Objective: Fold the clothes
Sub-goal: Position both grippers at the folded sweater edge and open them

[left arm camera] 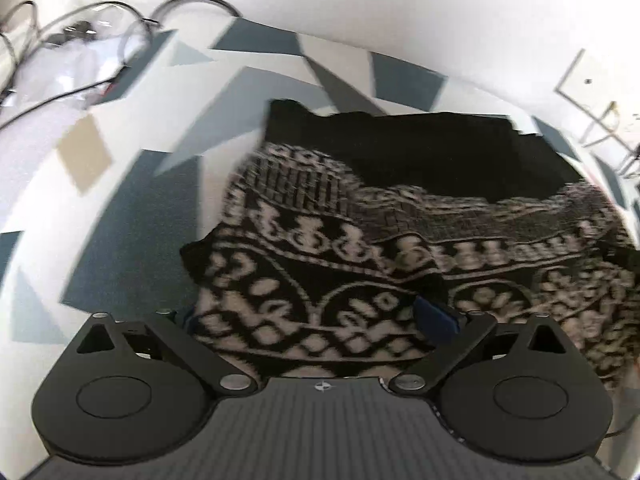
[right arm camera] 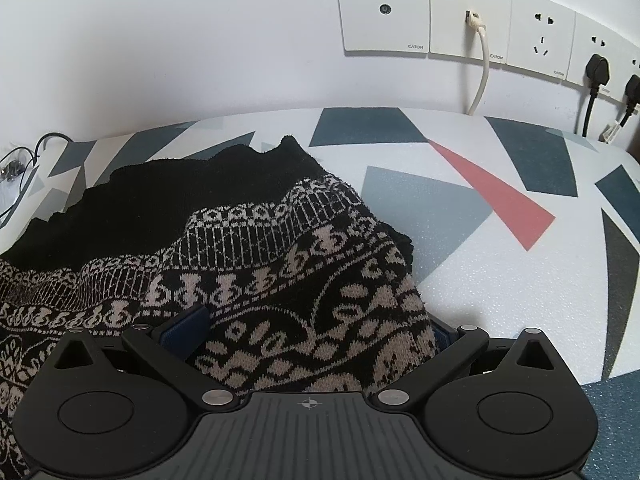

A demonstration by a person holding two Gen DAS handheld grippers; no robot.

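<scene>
A black-and-cream patterned knit sweater [right arm camera: 256, 264] lies bunched on the geometric-print tabletop [right arm camera: 520, 168] below a row of wall sockets [right arm camera: 472, 16]. The left hand-held gripper [left arm camera: 316, 320] and right hand-held gripper [right arm camera: 312, 332] each stand spread with sweater fabric between their blue pads [right arm camera: 188, 330]; whether they pinch it cannot be told.

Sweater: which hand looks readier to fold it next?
Probably right: the right gripper straddles the sweater edge, view steady. Left gripper straddles cloth too, but its view is blurred, so moving.
</scene>
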